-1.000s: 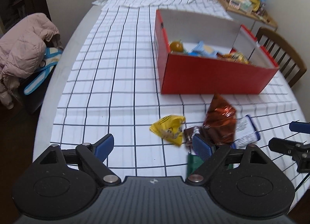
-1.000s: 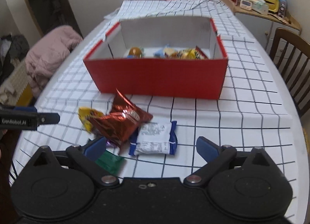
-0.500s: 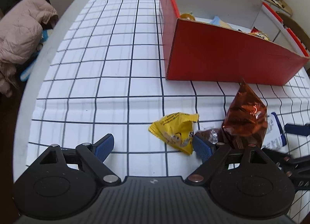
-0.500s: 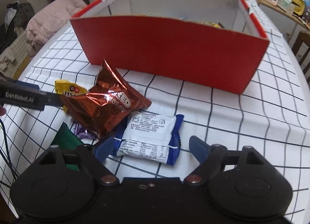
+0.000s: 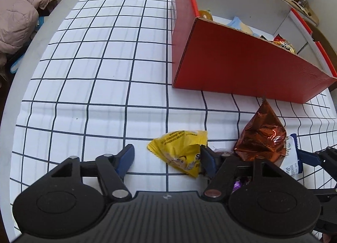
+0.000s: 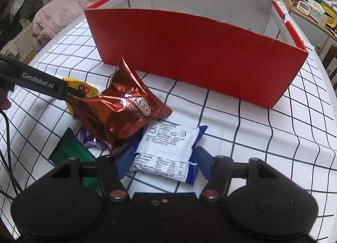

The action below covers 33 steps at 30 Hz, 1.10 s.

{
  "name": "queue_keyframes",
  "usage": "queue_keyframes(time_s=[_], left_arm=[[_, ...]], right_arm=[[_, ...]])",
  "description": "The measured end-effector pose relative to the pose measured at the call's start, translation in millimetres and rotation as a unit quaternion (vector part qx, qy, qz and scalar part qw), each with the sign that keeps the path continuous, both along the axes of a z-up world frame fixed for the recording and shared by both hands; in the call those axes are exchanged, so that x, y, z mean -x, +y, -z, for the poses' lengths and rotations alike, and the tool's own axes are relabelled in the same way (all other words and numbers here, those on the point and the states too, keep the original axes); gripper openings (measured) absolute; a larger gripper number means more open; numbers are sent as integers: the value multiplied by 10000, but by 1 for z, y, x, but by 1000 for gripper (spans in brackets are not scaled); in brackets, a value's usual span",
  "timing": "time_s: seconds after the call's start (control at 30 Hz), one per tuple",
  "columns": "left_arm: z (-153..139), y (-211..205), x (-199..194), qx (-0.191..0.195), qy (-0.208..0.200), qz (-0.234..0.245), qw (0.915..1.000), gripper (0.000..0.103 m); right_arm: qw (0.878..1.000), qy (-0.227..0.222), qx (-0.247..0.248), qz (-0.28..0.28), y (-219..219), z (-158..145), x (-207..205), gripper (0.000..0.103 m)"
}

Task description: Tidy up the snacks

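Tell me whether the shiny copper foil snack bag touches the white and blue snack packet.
Touching. The right wrist view shows the copper foil bag lying over the far left corner of the white and blue packet.

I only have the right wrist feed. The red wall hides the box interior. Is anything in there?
Observer: Yes. The left wrist view shows several snacks inside the red box, including a light blue packet.
Operator: Is the left tool shut on the yellow packet?
Observer: No. The left tool is open. The yellow packet lies between its fingers, with the right finger at the packet's edge.
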<state>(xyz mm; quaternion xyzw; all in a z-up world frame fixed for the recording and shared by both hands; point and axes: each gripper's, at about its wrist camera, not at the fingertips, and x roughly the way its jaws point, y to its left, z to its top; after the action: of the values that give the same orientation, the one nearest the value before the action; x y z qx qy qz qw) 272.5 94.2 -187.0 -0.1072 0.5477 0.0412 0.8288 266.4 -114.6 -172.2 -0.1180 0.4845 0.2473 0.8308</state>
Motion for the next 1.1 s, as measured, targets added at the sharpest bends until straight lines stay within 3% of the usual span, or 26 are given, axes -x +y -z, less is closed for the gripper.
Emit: queue_keyframes(time_s=[0.13, 0.2, 0.3, 0.5, 0.67, 0.93, 1.1], left_arm=[[-1, 3, 0, 70, -20, -74, 9999, 54], [-1, 4, 0, 89, -28, -94, 9999, 42], [-1, 7, 2, 197, -32, -170, 9997, 32], [-4, 13, 9, 195, -60, -307, 9993, 30], [-8, 19, 17, 261, -90, -386, 9989, 30], [-15, 22, 28, 323, -165, -393, 9986, 30], [-21, 23, 35, 383, -224, -337, 9984, 30]], right_arm=[[9999, 2, -77, 116, -2, -1, 0, 56], [9998, -37, -109, 174, -4, -3, 1, 53], [9994, -57, -192, 283, -6, -5, 2, 49], [9984, -157, -302, 447, -10, -11, 8, 42], [9970, -200, -463, 579, -16, -18, 11, 24], [9949, -243, -698, 687, -24, -27, 22, 12], [9937, -341, -816, 688, -30, -37, 30, 9]])
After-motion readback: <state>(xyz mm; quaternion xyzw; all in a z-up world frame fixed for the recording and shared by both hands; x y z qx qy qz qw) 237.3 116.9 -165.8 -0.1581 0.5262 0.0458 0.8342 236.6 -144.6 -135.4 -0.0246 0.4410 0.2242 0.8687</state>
